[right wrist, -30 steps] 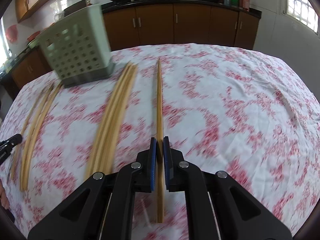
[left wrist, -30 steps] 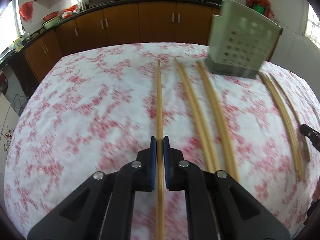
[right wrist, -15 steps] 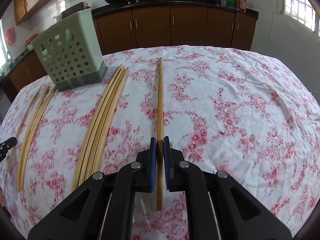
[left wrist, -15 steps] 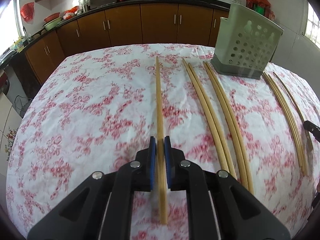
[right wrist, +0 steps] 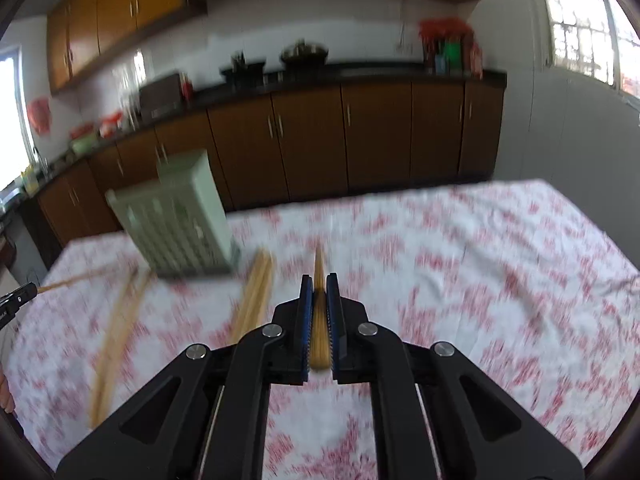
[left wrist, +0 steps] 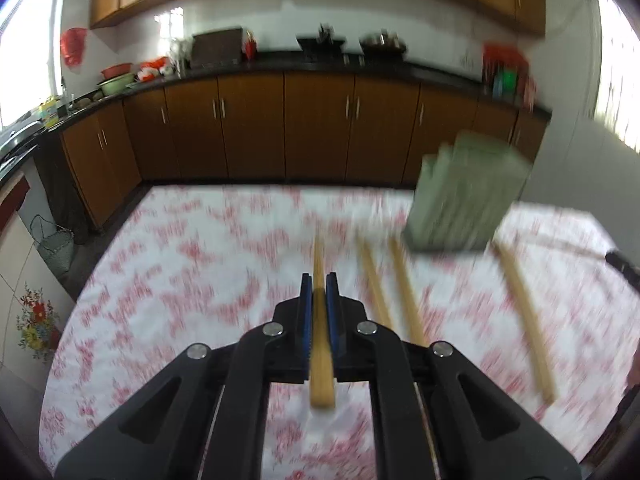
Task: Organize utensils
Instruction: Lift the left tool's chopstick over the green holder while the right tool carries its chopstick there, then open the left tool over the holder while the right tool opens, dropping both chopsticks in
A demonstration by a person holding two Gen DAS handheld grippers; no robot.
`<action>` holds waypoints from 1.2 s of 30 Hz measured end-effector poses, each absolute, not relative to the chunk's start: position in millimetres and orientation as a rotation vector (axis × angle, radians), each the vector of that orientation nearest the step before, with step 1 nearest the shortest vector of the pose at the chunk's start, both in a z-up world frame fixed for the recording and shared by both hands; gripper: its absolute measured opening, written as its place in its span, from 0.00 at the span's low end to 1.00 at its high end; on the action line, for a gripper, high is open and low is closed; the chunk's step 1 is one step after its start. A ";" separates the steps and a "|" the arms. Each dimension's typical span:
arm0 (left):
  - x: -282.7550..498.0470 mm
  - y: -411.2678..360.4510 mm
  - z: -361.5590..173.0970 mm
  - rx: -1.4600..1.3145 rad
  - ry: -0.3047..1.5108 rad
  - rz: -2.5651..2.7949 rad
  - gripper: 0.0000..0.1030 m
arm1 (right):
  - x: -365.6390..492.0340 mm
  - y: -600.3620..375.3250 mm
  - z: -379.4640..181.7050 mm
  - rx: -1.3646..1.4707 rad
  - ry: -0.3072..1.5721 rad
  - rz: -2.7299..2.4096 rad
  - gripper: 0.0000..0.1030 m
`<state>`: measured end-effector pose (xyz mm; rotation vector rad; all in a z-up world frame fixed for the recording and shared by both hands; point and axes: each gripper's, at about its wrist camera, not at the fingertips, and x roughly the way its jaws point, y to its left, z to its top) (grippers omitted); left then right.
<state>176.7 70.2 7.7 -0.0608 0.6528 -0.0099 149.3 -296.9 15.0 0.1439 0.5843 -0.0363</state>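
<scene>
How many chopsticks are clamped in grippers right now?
2: one chopstick between the left gripper's pads, another chopstick in the right gripper. Other chopsticks lie on the tablecloth; blur may hide more.

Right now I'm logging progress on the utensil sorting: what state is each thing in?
left gripper: shut on a chopstick
right gripper: shut on another chopstick
green holder: upright on the tablecloth; contents cannot be seen
loose chopsticks: lying flat on the cloth, not yet collected
cabinet doors: closed
</scene>
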 end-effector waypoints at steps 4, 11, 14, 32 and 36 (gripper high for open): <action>184.4 78.0 37.9 -0.095 0.583 0.002 0.08 | 148.7 -297.1 38.4 0.138 0.514 -0.035 0.08; 198.9 80.2 74.4 -0.109 0.525 0.013 0.08 | 164.3 -292.5 67.2 0.140 0.430 -0.027 0.08; 201.1 73.9 102.6 -0.105 0.465 -0.006 0.08 | 165.0 -287.3 95.5 0.149 0.357 -0.007 0.08; 224.9 -27.7 150.9 -0.093 0.338 -0.238 0.08 | 196.5 -234.4 136.8 0.179 0.160 0.162 0.08; 242.9 -37.8 123.5 -0.075 0.397 -0.241 0.08 | 206.3 -235.3 114.0 0.181 0.239 0.155 0.08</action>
